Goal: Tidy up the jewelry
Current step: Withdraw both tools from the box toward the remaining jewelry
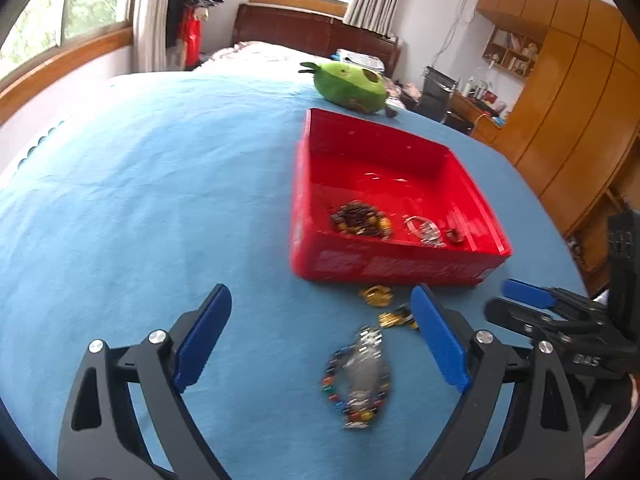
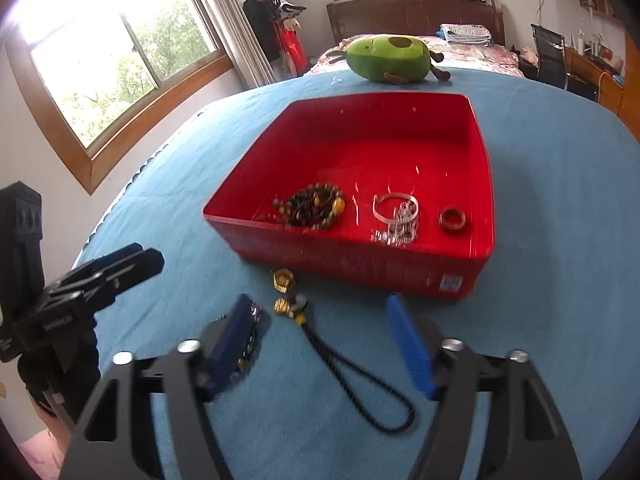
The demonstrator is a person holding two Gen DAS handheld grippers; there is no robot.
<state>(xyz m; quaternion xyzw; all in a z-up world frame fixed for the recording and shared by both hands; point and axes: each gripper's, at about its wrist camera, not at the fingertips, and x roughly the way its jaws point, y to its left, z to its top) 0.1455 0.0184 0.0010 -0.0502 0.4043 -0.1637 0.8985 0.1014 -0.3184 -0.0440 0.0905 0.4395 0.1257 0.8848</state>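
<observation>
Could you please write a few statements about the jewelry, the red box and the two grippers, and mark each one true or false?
1. The red box already holds a dark beaded bracelet. True.
2. The silver bangle lies on the blue cloth outside the box. False: it lies inside the box, beside a brown ring.
3. The left gripper is open, with a multicolored beaded bracelet on the cloth between its fingers. True.
4. The right gripper is shut on the black cord. False: it is open, and the cord lies on the cloth.
5. The green avocado plush sits inside the box. False: it sits behind the box.
</observation>
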